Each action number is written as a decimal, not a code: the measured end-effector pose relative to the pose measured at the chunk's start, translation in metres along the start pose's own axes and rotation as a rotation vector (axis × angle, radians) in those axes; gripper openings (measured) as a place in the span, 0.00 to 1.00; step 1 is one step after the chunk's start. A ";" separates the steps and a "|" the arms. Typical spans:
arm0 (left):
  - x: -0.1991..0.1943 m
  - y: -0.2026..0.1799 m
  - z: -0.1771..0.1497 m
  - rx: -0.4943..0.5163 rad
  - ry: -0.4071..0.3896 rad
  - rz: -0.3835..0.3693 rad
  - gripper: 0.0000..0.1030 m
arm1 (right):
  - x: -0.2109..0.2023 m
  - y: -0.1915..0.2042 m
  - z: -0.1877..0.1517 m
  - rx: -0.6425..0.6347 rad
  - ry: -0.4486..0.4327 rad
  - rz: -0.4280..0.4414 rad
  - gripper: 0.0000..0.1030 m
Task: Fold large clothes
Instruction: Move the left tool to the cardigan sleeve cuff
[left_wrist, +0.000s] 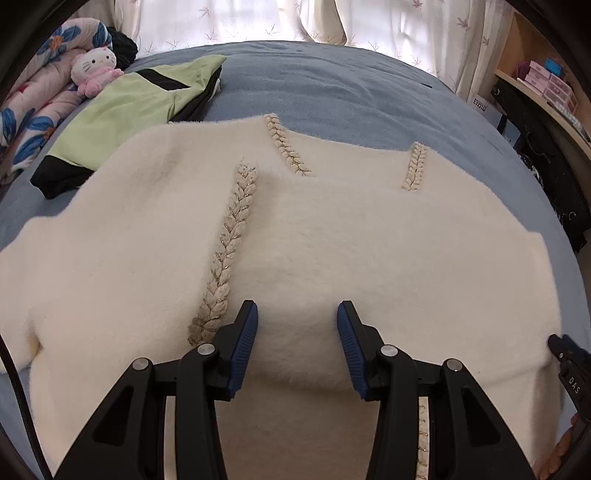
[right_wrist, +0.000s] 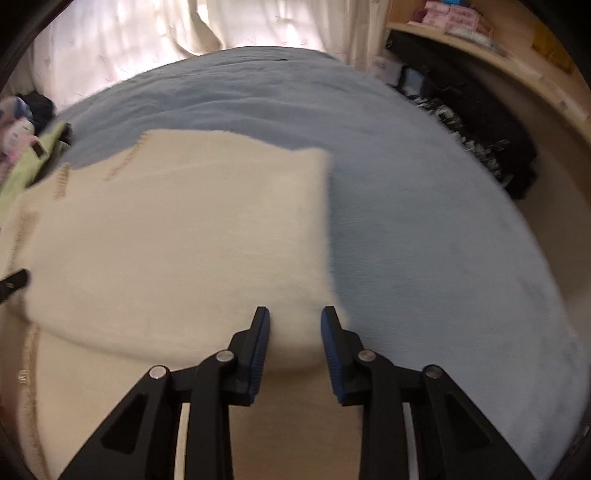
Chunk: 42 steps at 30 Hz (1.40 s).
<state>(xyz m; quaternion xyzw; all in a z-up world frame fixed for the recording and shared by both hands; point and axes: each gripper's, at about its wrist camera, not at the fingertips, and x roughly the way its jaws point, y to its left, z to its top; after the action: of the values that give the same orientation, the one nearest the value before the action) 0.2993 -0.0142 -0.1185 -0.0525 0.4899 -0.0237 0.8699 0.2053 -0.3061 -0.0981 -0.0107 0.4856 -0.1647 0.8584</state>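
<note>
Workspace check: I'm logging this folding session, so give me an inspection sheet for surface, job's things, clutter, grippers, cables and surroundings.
Surface: bed under a blue blanket, wrinkled.
Job's things: cream sweater with braided trim, partly folded, a folded layer lying over the near part.
Clutter: green garment with black trim beyond the sweater at the left; plush toy and floral quilt further left.
Grippers: left gripper open over the fold edge; right gripper open at the sweater's right corner, view blurred.
Cables: a dark cord at the left edge of the left view.
Surroundings: curtains behind the bed; wooden shelf with boxes at the right.
</note>
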 end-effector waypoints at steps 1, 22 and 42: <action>-0.001 0.001 0.000 -0.001 -0.002 0.001 0.42 | 0.001 0.000 -0.002 0.012 0.006 -0.005 0.43; -0.033 -0.008 -0.008 0.005 0.009 0.021 0.44 | -0.024 0.001 -0.017 0.102 0.093 0.136 0.45; -0.177 0.063 -0.058 -0.093 -0.090 0.002 0.50 | -0.169 0.088 -0.041 -0.101 -0.080 0.236 0.45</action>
<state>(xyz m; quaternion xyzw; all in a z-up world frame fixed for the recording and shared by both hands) 0.1574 0.0612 -0.0054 -0.0934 0.4508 0.0022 0.8877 0.1144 -0.1670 0.0048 -0.0031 0.4565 -0.0375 0.8889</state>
